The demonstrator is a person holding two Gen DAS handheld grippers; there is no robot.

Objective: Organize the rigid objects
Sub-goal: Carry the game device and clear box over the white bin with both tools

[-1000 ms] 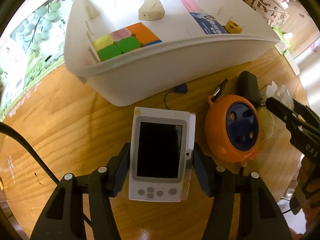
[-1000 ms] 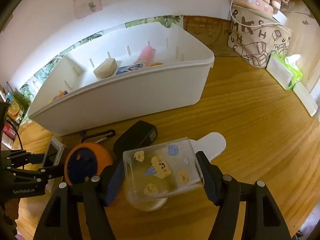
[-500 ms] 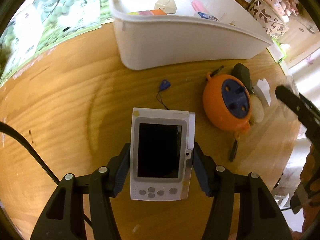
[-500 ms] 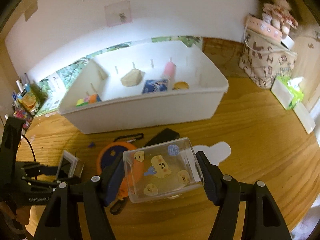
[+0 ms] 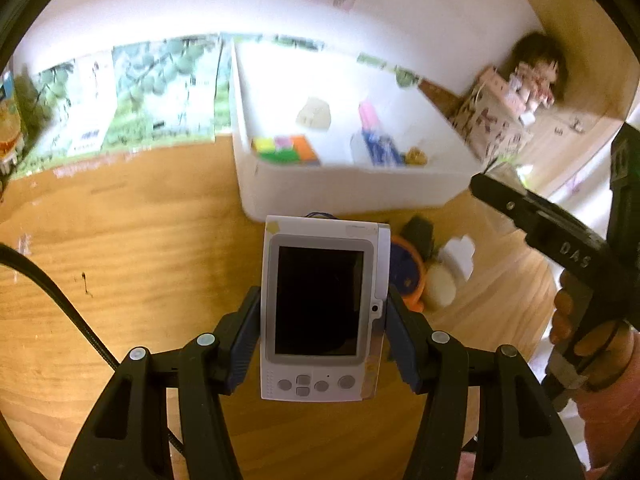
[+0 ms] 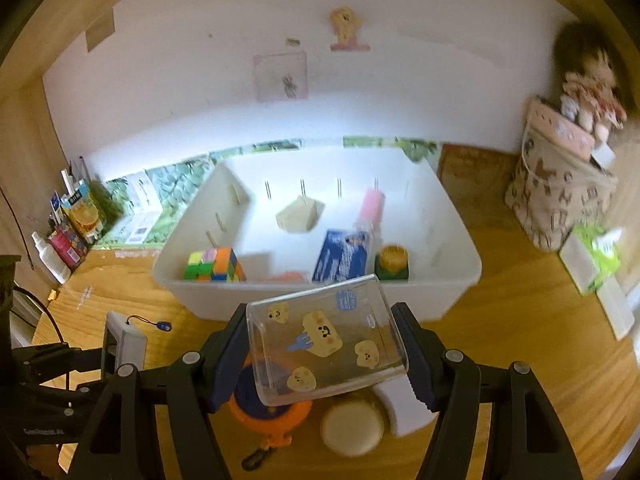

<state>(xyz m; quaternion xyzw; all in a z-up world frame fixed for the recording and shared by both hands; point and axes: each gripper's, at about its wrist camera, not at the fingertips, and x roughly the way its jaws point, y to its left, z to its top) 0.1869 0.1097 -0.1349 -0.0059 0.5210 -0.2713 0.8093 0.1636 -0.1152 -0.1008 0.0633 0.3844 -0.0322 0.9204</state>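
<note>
1. Left gripper [image 5: 322,332] tilts down, clamped on the white gadget [image 5: 320,308], in front of the bin [image 5: 344,188].
2. Right gripper [image 6: 324,350] pinches the clear box [image 6: 324,344] before the bin; the orange thing [image 6: 276,412] underneath is half hidden.

My left gripper [image 5: 322,344] is clamped on a white handheld device [image 5: 322,312] with a dark screen, one pad on each long side, buttons toward me, held above the wooden table [image 5: 132,264]. Beyond it, toward the table's far edge by the wall, sits the white bin [image 5: 344,188], holding a coloured cube [image 5: 286,149], a beige block [image 5: 314,114] and a pink tube [image 5: 368,114]. An orange round thing [image 5: 406,276] lies just right of the device. At the right edge, a hand [image 5: 580,340] holds the other gripper's black handle.
</note>
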